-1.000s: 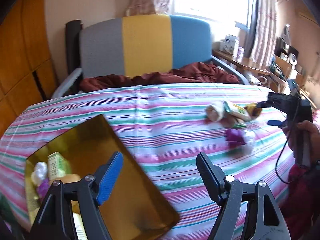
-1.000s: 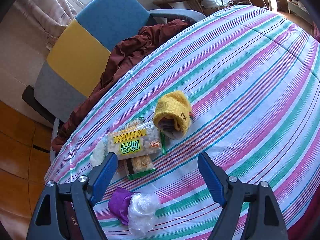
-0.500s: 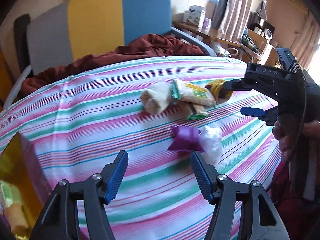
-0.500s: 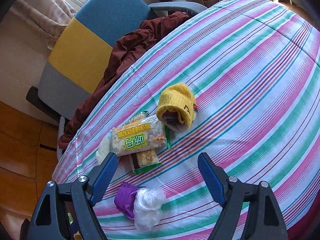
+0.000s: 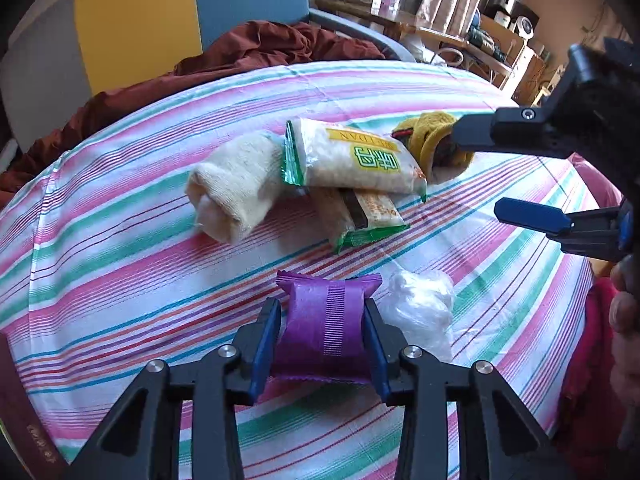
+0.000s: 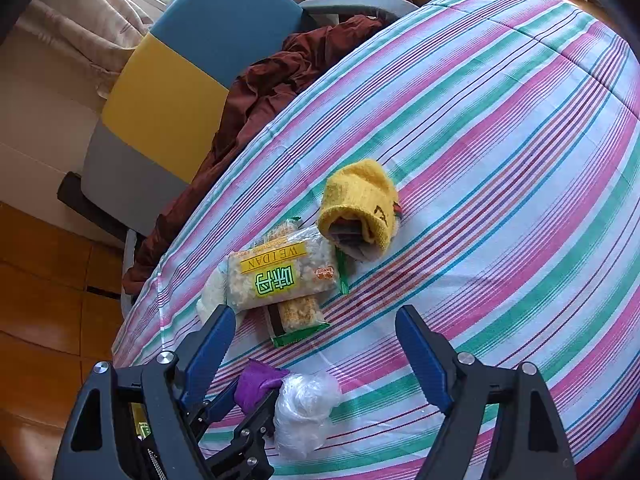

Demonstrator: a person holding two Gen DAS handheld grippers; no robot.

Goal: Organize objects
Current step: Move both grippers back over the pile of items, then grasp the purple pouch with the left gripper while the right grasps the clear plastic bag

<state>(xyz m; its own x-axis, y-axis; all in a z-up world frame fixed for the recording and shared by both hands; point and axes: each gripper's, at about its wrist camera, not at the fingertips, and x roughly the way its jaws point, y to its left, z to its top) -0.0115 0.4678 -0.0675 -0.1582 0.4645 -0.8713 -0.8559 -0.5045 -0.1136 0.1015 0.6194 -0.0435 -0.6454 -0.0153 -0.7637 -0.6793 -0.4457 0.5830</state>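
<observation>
Left gripper (image 5: pixel 325 322), pitched steeply down at lower centre, jaws closing with both pads against the purple packet (image 5: pixel 326 326) on the striped cloth (image 5: pixel 120 264). Right gripper (image 6: pixel 316 344), angled down, jaws wide, empty. Counts: two rice-snack packs (image 5: pixel 356 160), two rolled socks (image 5: pixel 236 184), one clear plastic wad (image 5: pixel 420 304) beside the packet.

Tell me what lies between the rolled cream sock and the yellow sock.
In the left wrist view, two snack packets lie between the cream sock and the yellow sock: the large rice-puff packet stacked across a smaller green-edged bar packet.
</observation>
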